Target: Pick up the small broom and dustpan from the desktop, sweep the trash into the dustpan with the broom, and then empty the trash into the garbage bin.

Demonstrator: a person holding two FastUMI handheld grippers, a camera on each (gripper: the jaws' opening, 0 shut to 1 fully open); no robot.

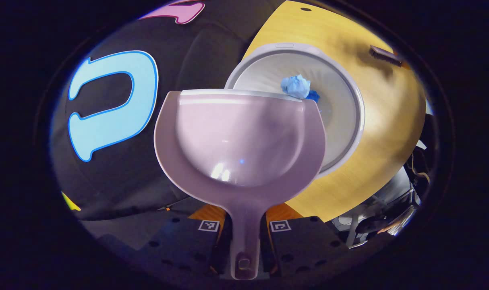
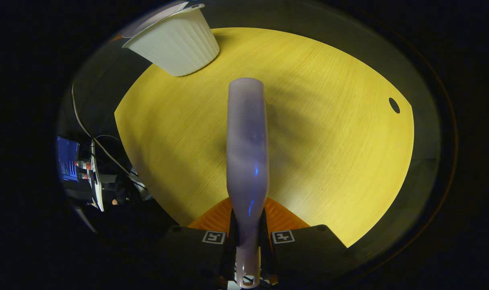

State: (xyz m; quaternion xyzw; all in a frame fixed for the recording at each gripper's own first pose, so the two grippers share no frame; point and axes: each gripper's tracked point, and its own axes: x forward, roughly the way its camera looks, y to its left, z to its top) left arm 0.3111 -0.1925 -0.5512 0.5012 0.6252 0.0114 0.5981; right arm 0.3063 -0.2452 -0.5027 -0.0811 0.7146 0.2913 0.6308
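the left gripper [image 1: 244,237] is clamping the dustpan [image 1: 240,133] handle at bottom centre, tipping its lip over the garbage bin [image 1: 349,104] at upper right, where blue trash [image 1: 296,85] is sitting — too little overlap risks spills. the right gripper [image 2: 247,237] is pinching the broom [image 2: 246,141] — centre frame, over the desktop [image 2: 341,161].

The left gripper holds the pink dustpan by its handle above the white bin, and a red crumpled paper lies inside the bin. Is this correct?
One detail is wrong: the crumpled paper in the bin is blue, not red, as the left gripper view shows. The left gripper does hold the pink dustpan by its handle above the white bin.
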